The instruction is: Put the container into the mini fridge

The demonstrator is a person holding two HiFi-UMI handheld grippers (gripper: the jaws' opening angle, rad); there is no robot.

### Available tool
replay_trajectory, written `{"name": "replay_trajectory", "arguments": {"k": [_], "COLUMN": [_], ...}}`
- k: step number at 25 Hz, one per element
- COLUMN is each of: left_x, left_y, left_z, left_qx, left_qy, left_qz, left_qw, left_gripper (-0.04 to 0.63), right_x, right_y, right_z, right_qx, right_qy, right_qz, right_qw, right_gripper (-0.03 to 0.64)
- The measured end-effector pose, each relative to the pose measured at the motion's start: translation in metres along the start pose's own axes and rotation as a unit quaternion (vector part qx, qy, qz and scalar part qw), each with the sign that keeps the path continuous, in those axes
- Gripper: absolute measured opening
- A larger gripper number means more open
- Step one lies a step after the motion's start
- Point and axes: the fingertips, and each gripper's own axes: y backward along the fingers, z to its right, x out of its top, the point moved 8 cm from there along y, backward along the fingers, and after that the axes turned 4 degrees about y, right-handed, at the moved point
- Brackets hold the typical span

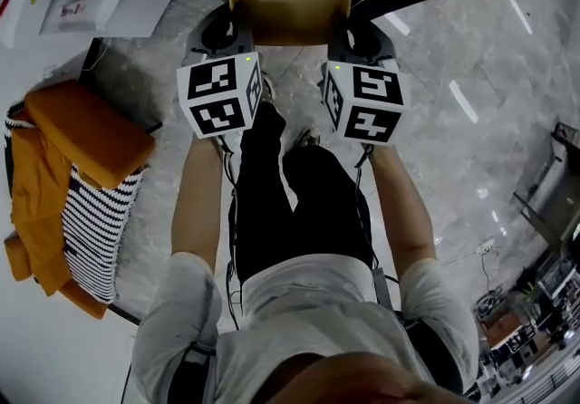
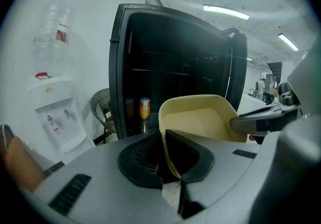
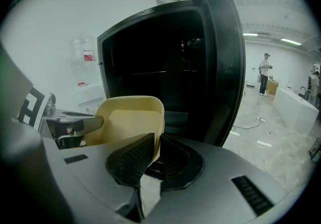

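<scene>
Two tongs carry the container (image 1: 290,8) between them: left tongs (image 2: 163,136) clamped on its left rim, right tongs (image 3: 152,140) on its right. We hold it in front of the open fridge (image 3: 150,57), whose dark inside lies straight ahead.

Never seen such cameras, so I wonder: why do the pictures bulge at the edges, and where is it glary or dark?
Left gripper view: a wide lens bows the fridge, dark inside, and blackens the corners; the ceiling light glares. Right gripper view: the same. Head view: bright streaks on the floor, container evenly lit.
</scene>
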Motion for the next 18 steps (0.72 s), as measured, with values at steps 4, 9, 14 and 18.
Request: {"name": "replay_trajectory", "arguments": {"k": [4, 9, 14, 18], "left_x": [-0.003, -0.007, -0.01, -0.012], "left_y": [-0.025, -0.053, -0.077, -0.096], "left_z": [-0.003, -0.007, -0.017, -0.026], "left_qx": [0.001, 0.0, -0.005, -0.007], "left_qy": [-0.002, -0.008, 0.0, 0.005], "left_qz": [0.002, 0.005, -0.005, -0.016], "left_qw": [1.0, 1.0, 1.0, 0.9998], "left_gripper": [0.037, 0.037, 0.037, 0.037], "right_x": [-0.002, -0.007, -0.006, -0.004], "right_y": [-0.022, -0.05, -0.076, -0.093], "right_z": [0.009, 0.018, 0.022, 0.022], "right_qx": [-0.003, -0.012, -0.018, -0.021], "right_qy": [-0.001, 0.004, 0.007, 0.009], "right_qz": [0.001, 0.004, -0.007, -0.009], "right_qw": [1.0, 1.0, 1.0, 1.0], "right_gripper": [0.057, 0.058, 0.058, 0.057]}}
